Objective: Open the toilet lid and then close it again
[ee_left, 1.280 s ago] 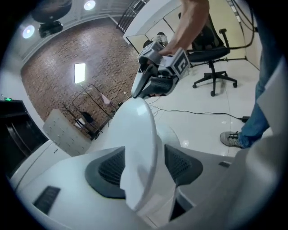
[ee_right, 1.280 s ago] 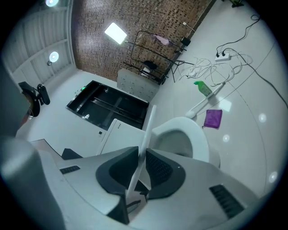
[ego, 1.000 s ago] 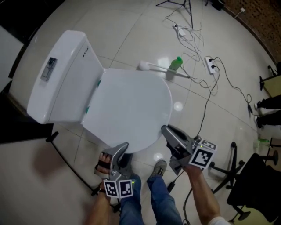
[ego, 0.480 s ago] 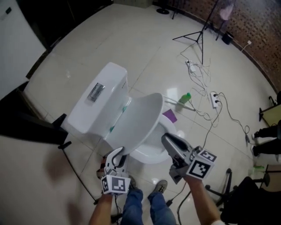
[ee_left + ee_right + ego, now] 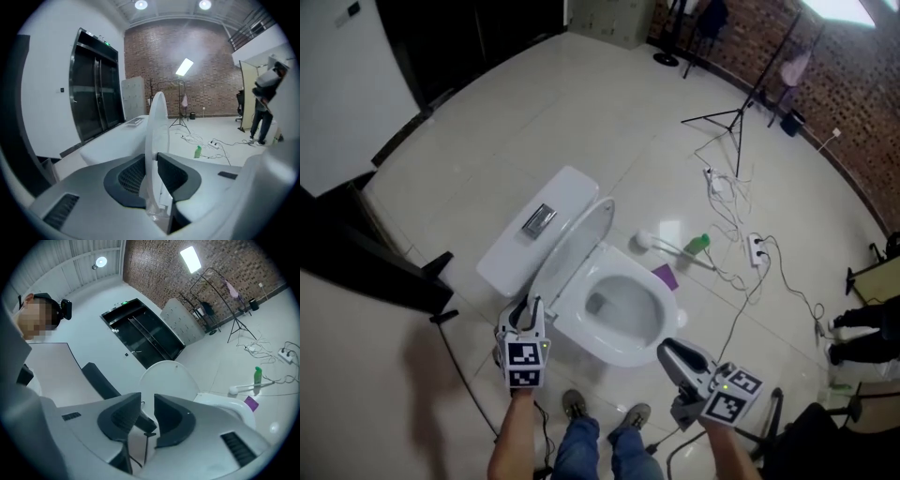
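Observation:
The white toilet lid [image 5: 572, 251] stands raised, nearly upright, close to the tank [image 5: 534, 239]. The open bowl [image 5: 614, 305] shows below it. My left gripper [image 5: 528, 306] is at the lid's near edge. In the left gripper view the lid [image 5: 157, 117] runs edge-on between the jaws, and my left gripper [image 5: 151, 174] is shut on it. My right gripper [image 5: 668, 350] hangs free at the bowl's front right, apart from the toilet. In the right gripper view my right gripper [image 5: 147, 414] is narrowly open with nothing in it, and faces the lid [image 5: 168, 378].
A toilet brush [image 5: 661, 246] with a green handle and a purple scrap [image 5: 664, 276] lie on the tiles right of the bowl. Cables and a power strip [image 5: 757, 246] trail farther right, near a tripod [image 5: 736, 117]. A black stand [image 5: 441, 272] is at the left. My shoes [image 5: 575, 405] are in front of the bowl.
The lid has swung from flat on the bowl up to nearly upright, with my left gripper rising along its edge. My right gripper has come away from the rim.

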